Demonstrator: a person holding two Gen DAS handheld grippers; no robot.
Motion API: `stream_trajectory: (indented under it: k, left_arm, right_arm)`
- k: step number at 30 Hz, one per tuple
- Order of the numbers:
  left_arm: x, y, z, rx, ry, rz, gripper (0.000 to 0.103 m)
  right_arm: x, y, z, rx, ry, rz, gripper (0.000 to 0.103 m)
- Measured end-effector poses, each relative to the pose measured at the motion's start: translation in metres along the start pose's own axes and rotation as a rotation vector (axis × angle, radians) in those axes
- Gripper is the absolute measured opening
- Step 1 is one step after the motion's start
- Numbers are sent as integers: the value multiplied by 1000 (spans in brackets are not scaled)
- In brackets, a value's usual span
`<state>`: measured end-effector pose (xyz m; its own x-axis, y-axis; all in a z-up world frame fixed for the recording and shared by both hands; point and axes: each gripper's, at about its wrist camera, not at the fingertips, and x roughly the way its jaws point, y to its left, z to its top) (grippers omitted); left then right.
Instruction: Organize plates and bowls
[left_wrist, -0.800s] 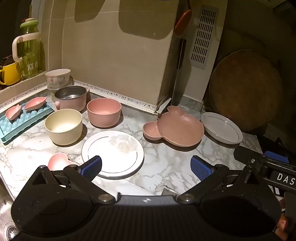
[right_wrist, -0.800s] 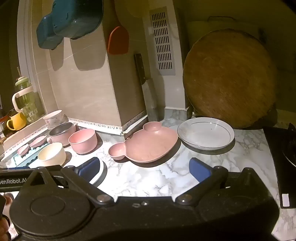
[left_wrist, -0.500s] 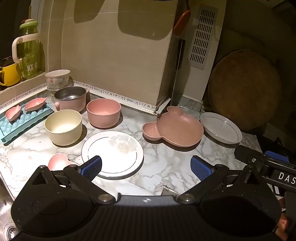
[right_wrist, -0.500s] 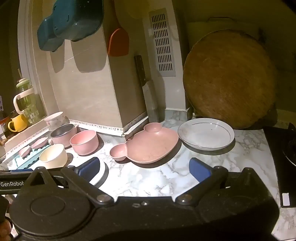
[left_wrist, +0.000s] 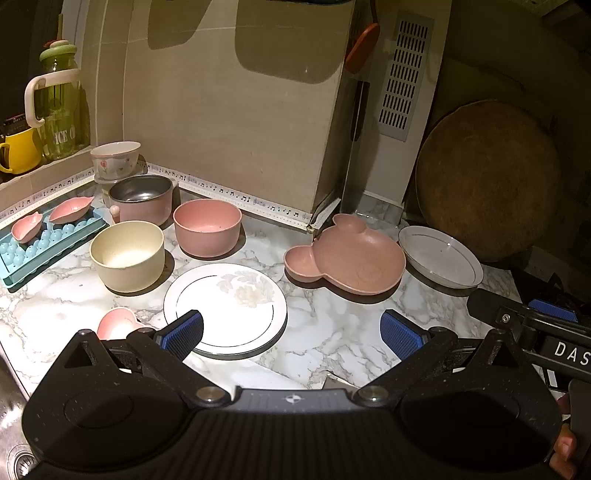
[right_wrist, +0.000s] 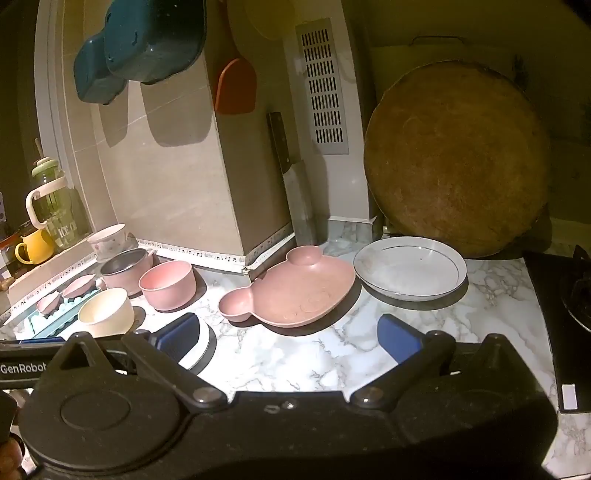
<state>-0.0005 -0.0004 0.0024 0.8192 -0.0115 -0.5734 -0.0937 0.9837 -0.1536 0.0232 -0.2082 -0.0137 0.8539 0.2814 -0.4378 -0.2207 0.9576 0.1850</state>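
Note:
On the marble counter a flat white plate with a flower print (left_wrist: 231, 304) lies just beyond my left gripper (left_wrist: 291, 334), which is open and holds nothing. Behind it stand a cream bowl (left_wrist: 127, 254), a pink bowl (left_wrist: 207, 227) and a pink steel-lined pot (left_wrist: 142, 199). A pink bear-shaped plate (left_wrist: 351, 258) (right_wrist: 295, 291) and a white rimmed deep plate (left_wrist: 439, 256) (right_wrist: 410, 267) lie to the right. My right gripper (right_wrist: 290, 339) is open above bare counter in front of the bear-shaped plate. A small pink dish (left_wrist: 114, 325) sits at the near left.
A teal tray (left_wrist: 22, 260) with two small pink dishes lies at the left. A floral bowl (left_wrist: 114, 158), a green jug (left_wrist: 61, 107) and a yellow mug (left_wrist: 20, 149) stand behind. A round wooden board (right_wrist: 458, 158) leans on the wall; a stove (right_wrist: 569, 295) is at the right.
Both grippers have shifted only slightly, so the dishes sit a little differently in view. No dish has moved, and both grippers are open as before.

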Motion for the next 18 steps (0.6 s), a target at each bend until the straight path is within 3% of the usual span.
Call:
stream_trajectory:
  k: [18]
  left_arm:
    - [-5,0,4,8,-29,5,102]
  right_arm:
    - [-4,0,0,-7,-25,3,103]
